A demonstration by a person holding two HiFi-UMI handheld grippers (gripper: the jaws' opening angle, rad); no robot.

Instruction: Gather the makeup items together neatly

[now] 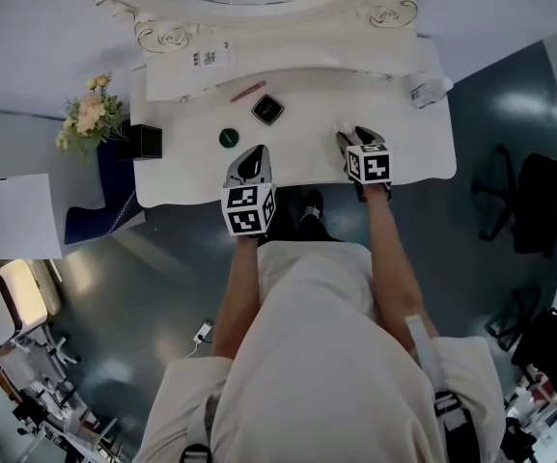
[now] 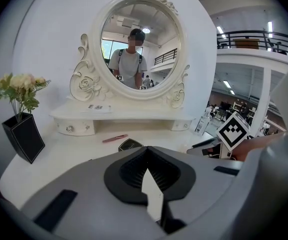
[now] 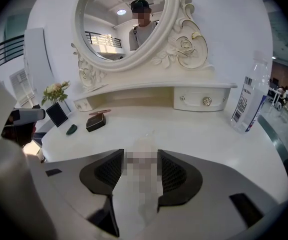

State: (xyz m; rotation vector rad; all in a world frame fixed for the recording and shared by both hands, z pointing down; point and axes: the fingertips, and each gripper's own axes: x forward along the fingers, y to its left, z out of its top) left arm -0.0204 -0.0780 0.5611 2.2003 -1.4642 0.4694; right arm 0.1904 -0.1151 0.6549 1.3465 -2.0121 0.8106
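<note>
On the white vanity table (image 1: 403,148) lie a pink stick (image 1: 247,92), a black square compact (image 1: 267,109) and a small dark green round item (image 1: 228,138), all left of centre. My left gripper (image 1: 252,159) hovers at the front edge just right of the green item; its jaws are shut with nothing held (image 2: 146,151). My right gripper (image 1: 353,139) sits low over the table's right half. Its jaws stand wide, with a pale translucent item (image 3: 144,143) lying between them on the tabletop; a mosaic patch hides part of it. The compact (image 3: 95,122) lies far to its left.
A clear plastic bottle (image 1: 428,90) stands at the back right (image 3: 248,104). A raised drawer shelf (image 1: 259,66) and an ornate mirror (image 2: 136,44) run along the back. A black vase of flowers (image 1: 90,114) and a black box (image 1: 143,141) sit at the left end.
</note>
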